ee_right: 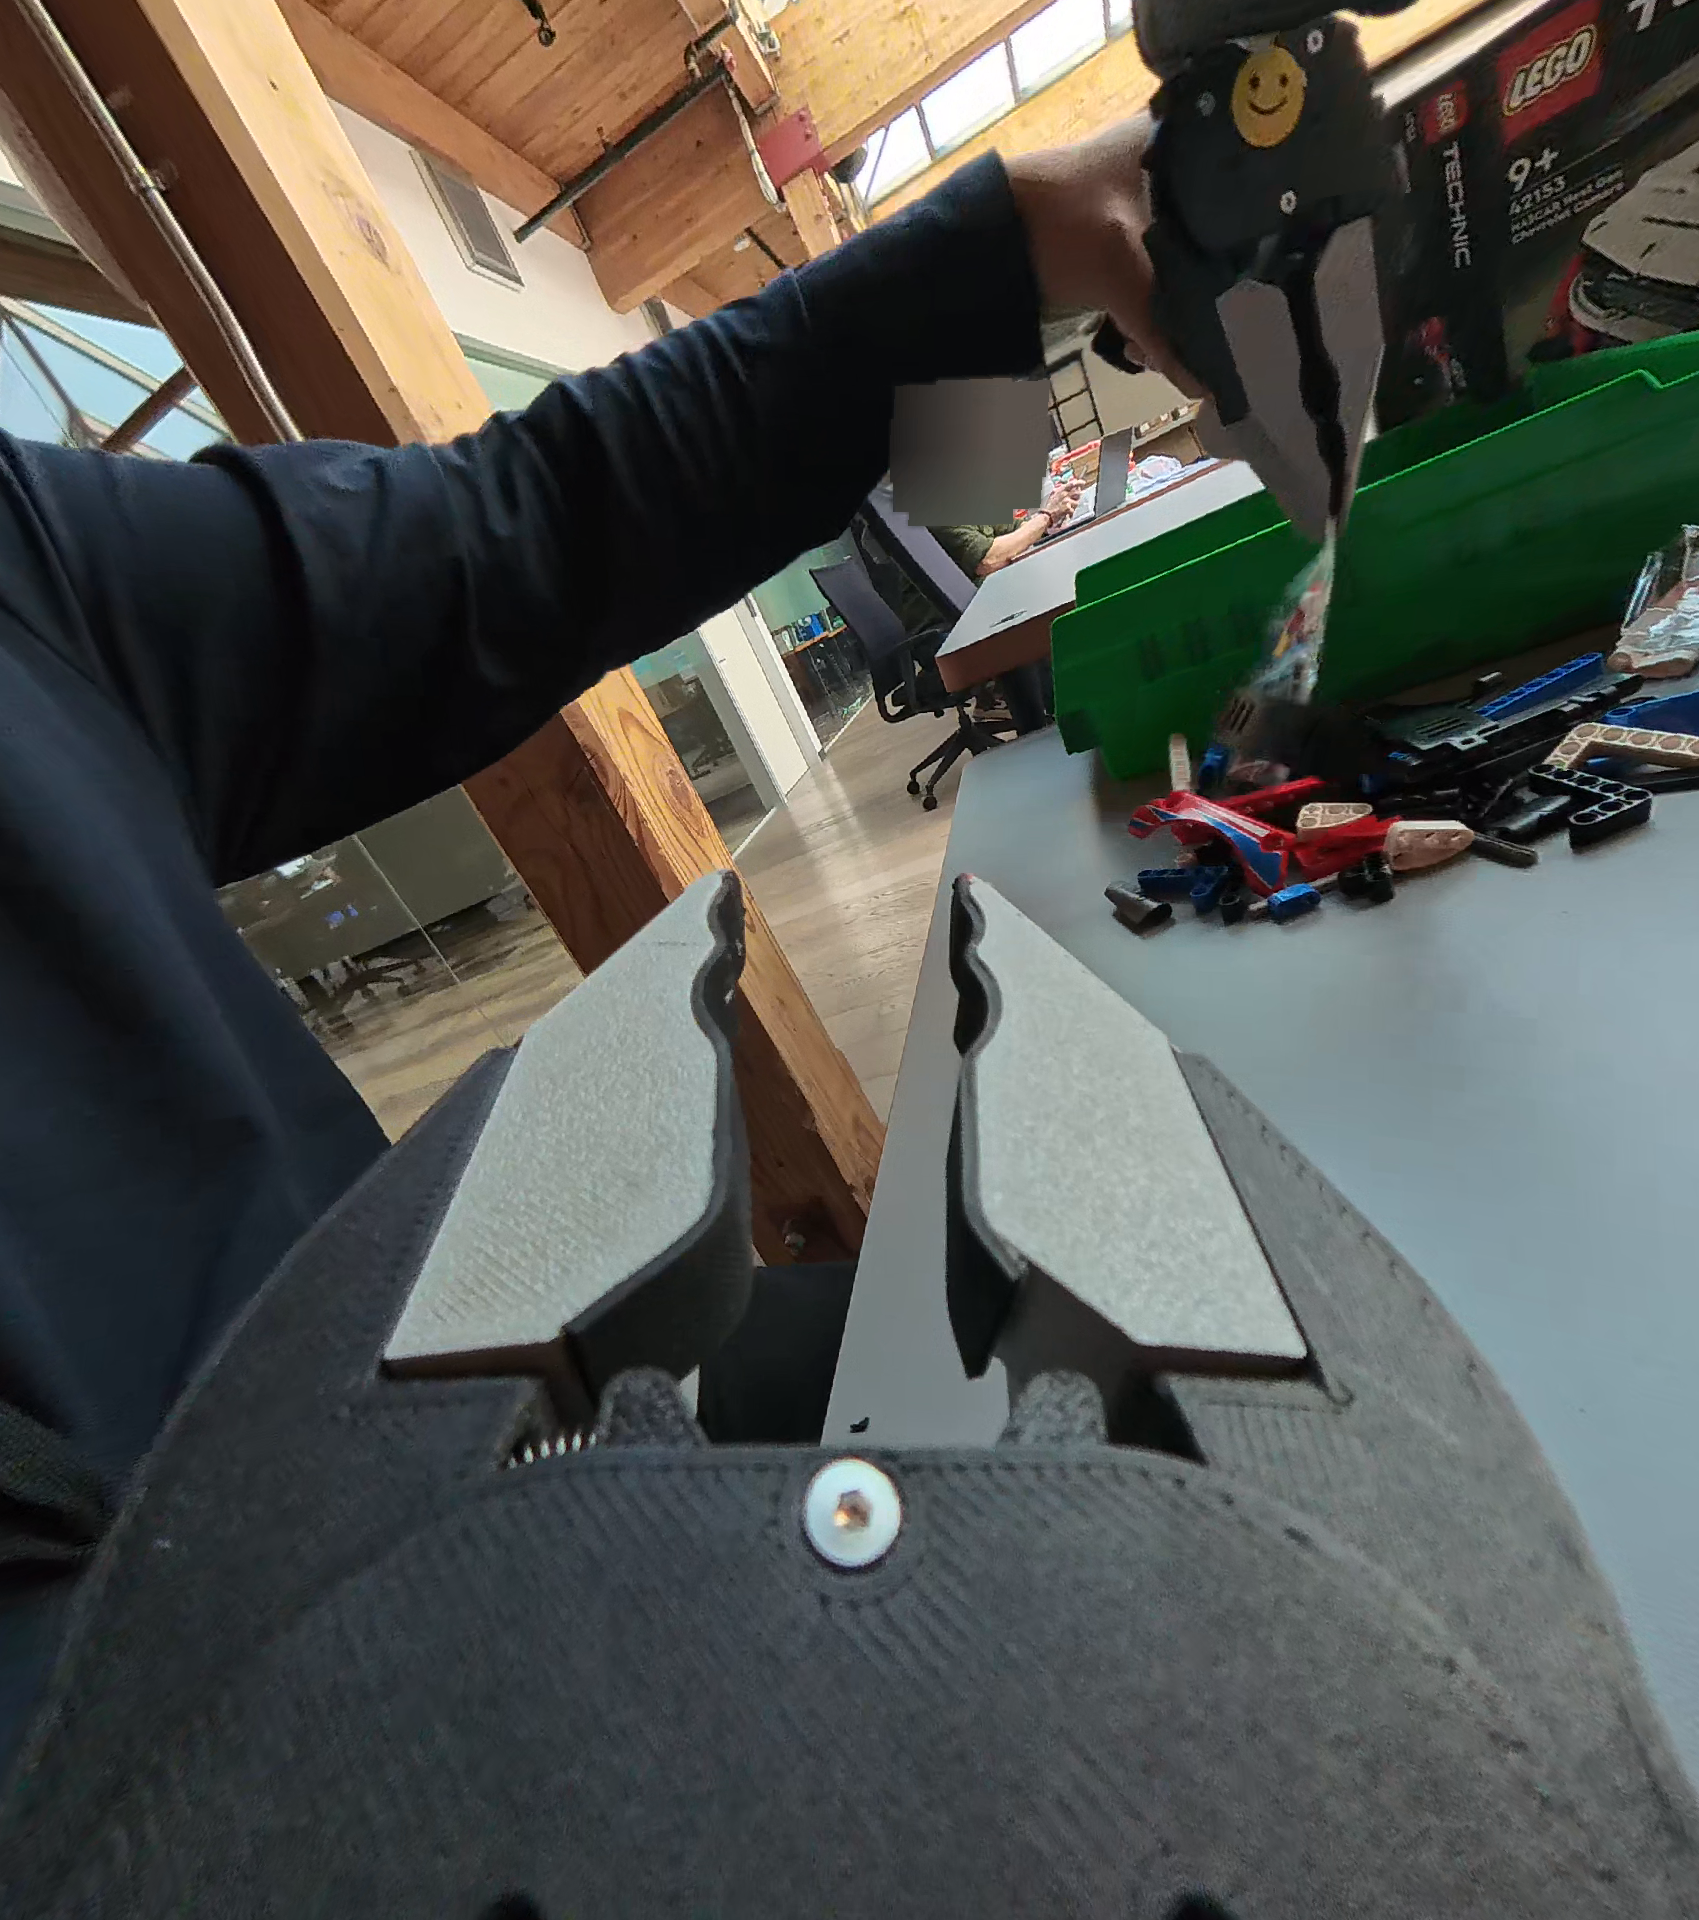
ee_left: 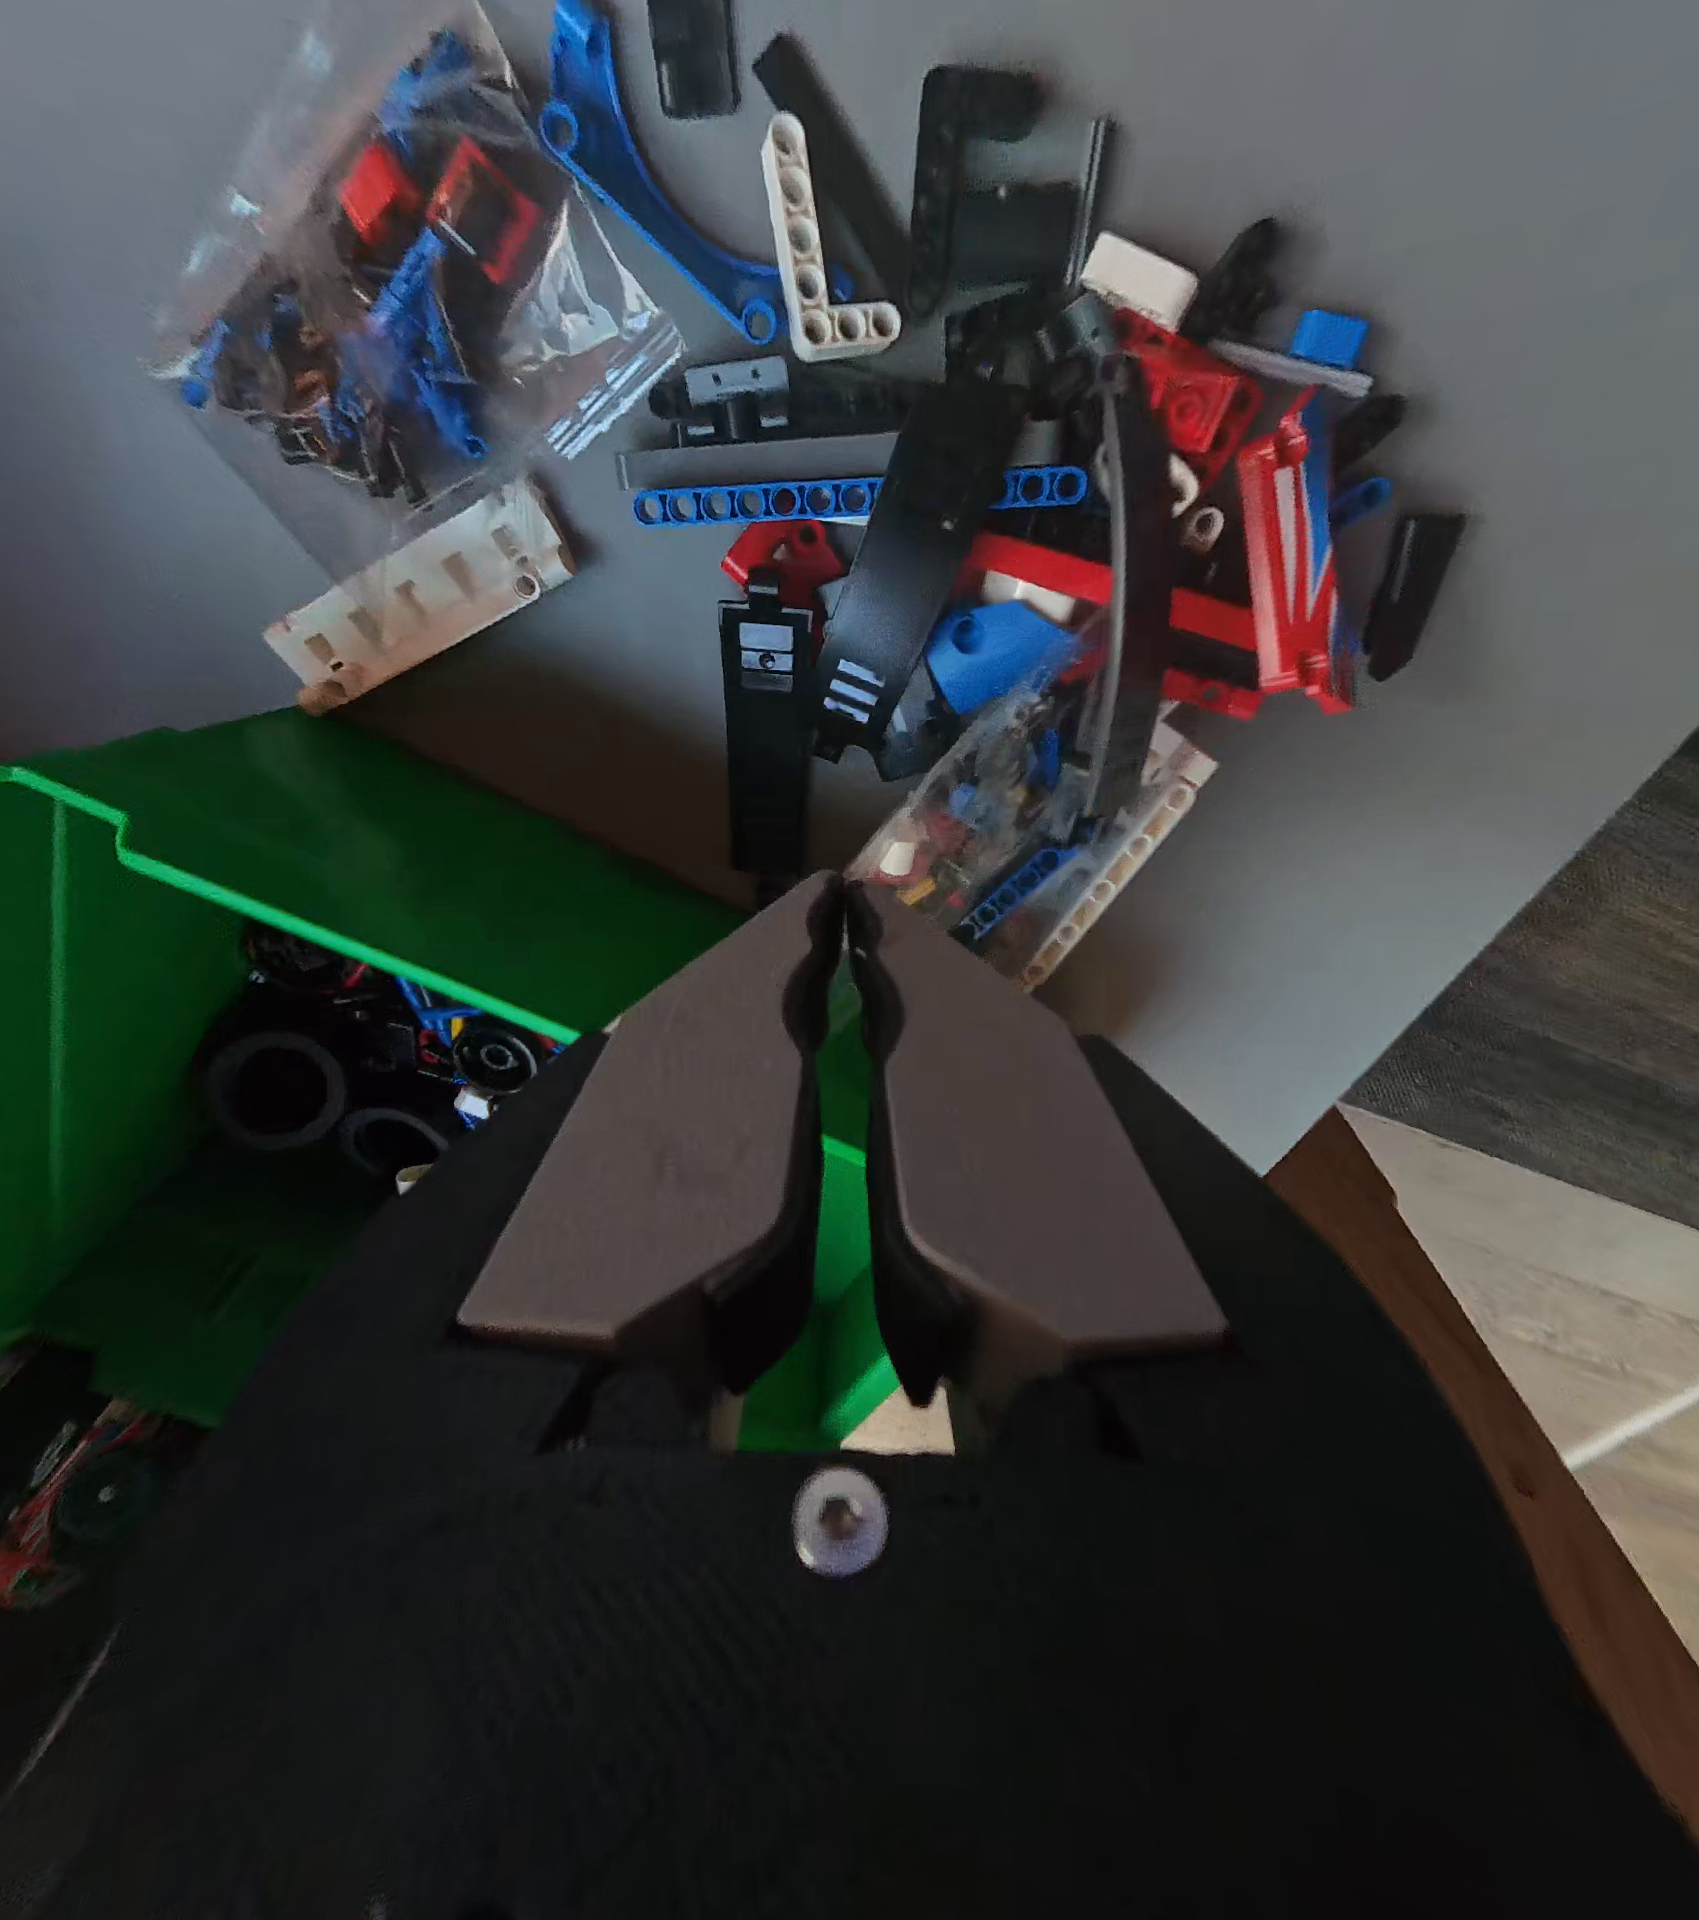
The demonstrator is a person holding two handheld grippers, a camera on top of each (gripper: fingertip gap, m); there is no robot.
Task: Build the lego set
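My left gripper is shut on the corner of a clear plastic bag of small parts. In the right wrist view the left gripper points down in front of the green bin, and the bag hangs from its fingertips over the parts pile. Loose red, blue, black and white Lego Technic pieces lie heaped on the grey table; the heap also shows in the right wrist view. My right gripper is open and empty, low at the table's near edge.
A green bin with wheels and parts stands left of the pile. A second clear bag of parts and a white panel lie beyond it. The set's box stands behind the bin. A wooden pillar is off the table. Left tips to right tips: about 30 centimetres. From the left gripper's tips to the white panel is close to 15 centimetres.
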